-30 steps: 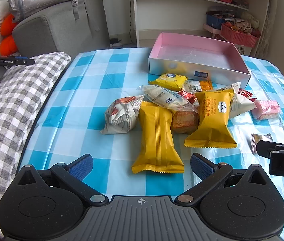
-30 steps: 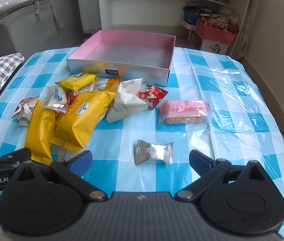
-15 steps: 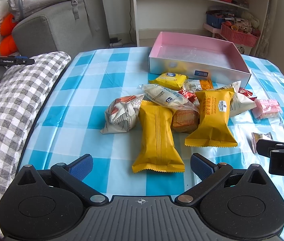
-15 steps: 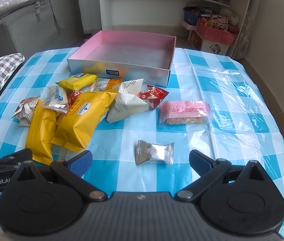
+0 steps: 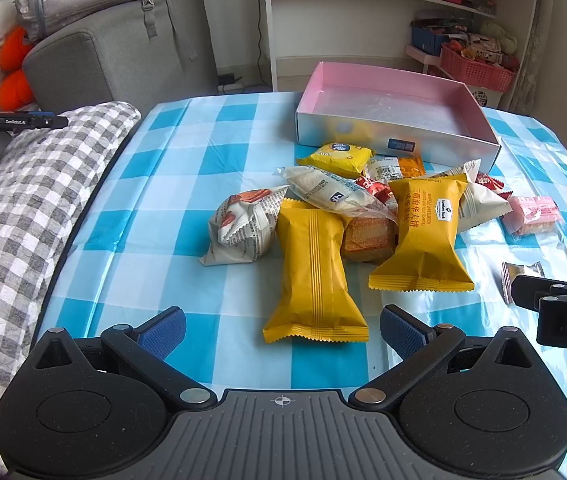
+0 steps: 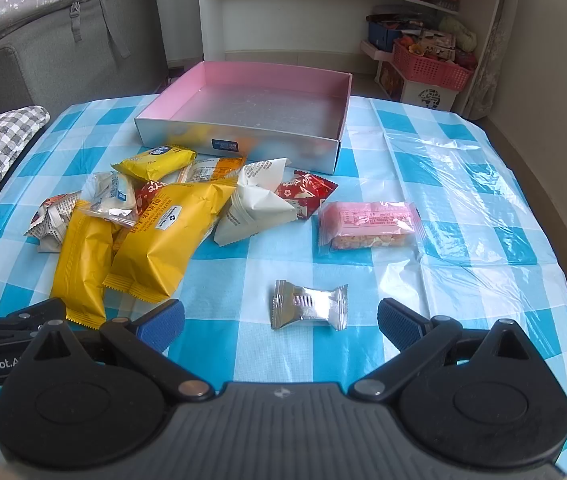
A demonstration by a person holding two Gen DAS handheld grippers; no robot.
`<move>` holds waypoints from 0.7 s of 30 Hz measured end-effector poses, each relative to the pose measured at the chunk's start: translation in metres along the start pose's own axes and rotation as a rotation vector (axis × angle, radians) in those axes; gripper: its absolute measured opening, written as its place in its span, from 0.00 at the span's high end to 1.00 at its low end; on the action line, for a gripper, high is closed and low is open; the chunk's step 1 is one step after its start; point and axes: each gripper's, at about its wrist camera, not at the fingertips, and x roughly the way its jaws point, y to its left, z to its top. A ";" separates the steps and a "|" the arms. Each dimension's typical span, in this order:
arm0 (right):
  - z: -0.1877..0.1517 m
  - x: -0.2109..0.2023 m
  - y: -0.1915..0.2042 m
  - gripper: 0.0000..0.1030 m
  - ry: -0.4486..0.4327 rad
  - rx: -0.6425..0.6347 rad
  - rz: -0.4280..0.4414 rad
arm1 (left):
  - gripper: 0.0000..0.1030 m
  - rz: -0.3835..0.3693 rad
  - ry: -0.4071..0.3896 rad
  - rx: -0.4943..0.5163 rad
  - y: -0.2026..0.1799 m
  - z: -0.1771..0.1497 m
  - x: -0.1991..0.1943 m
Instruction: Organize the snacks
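Note:
A pile of wrapped snacks lies on the blue checked tablecloth in front of an empty pink-lined box point(image 5: 395, 118) point(image 6: 243, 106). In the left wrist view my left gripper point(image 5: 282, 330) is open, just short of a long yellow packet point(image 5: 313, 276). A second yellow packet point(image 5: 425, 232) leans beside it. In the right wrist view my right gripper point(image 6: 281, 324) is open, with a small silver candy wrapper point(image 6: 309, 306) lying between its fingers on the cloth. A pink bar point(image 6: 367, 224) lies farther out, to the right of the pile.
A grey checked cushion point(image 5: 31, 200) borders the table's left side. A grey sofa point(image 5: 123, 52) and white shelves point(image 5: 395, 8) stand behind. The right gripper's side point(image 5: 555, 308) shows at the right of the left wrist view. Crinkled clear film point(image 6: 463, 172) covers the right of the cloth.
Both grippers have barely shifted; the snacks and the box lie as before, and both grippers stay open.

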 end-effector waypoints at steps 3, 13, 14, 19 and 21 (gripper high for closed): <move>0.000 0.000 0.000 0.00 0.000 -0.001 0.000 | 0.00 0.000 0.000 0.000 0.000 0.000 0.000; 0.000 -0.001 0.000 0.00 -0.001 -0.001 -0.001 | 0.00 0.000 0.001 0.001 0.000 -0.001 0.001; 0.000 -0.001 0.000 0.00 -0.001 -0.001 -0.001 | 0.00 0.000 0.001 0.001 0.000 -0.001 0.001; 0.000 -0.001 0.000 0.00 -0.002 -0.001 -0.001 | 0.00 -0.001 0.000 0.001 0.000 -0.001 0.001; 0.001 -0.001 0.001 0.00 -0.005 -0.001 -0.001 | 0.00 -0.001 0.000 0.002 0.000 -0.002 0.001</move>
